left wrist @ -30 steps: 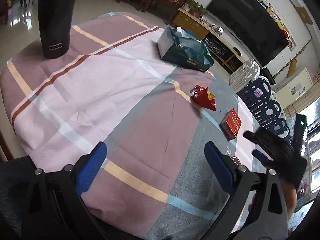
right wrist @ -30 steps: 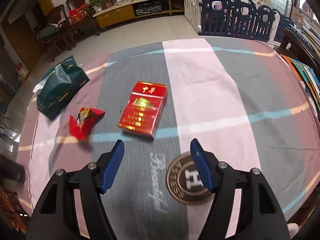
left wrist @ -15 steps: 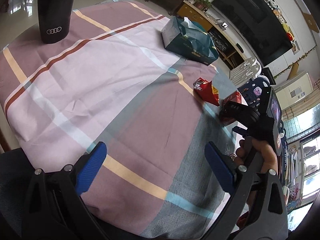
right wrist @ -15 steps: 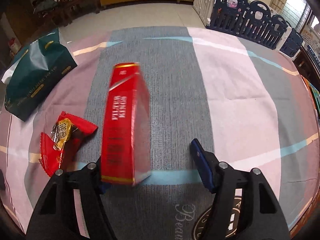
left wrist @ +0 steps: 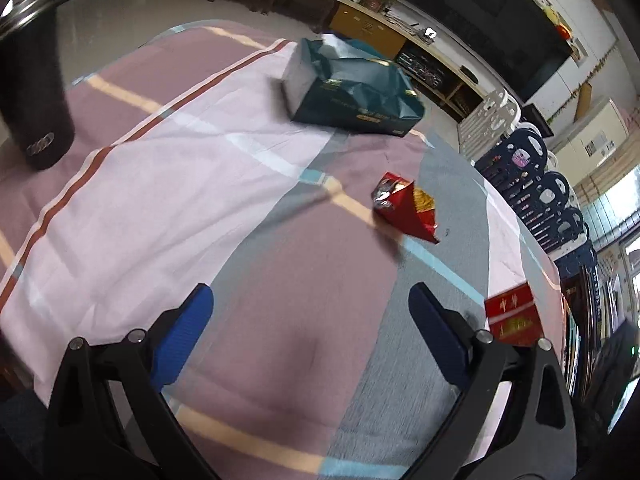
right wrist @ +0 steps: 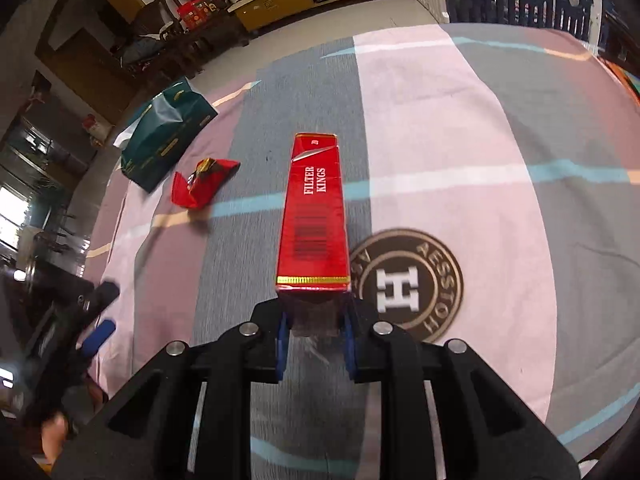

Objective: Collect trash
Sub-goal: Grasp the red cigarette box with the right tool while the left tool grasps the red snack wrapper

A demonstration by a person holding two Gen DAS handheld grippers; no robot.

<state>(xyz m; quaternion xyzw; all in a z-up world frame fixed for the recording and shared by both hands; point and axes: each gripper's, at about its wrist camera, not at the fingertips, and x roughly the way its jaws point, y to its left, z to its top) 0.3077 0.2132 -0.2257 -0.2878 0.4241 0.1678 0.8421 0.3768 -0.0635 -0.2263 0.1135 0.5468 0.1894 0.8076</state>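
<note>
One item is taken: right gripper [right wrist: 313, 334] clamps the cigarette pack [right wrist: 314, 216]; red wrapper [right wrist: 202, 186] at ten o'clock waits; left gripper [left wrist: 310, 334] gapes wide.

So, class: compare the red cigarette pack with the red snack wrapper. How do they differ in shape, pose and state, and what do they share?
The cigarette pack is a rigid, straight-edged box; the snack wrapper is crumpled and torn open. The pack is clamped at one end in the right gripper, sticking out along its fingers; the wrapper lies loose on the tablecloth, untouched. The pack shows white lettering and a barcode; the wrapper shows a gold patch. Both are red.
</note>
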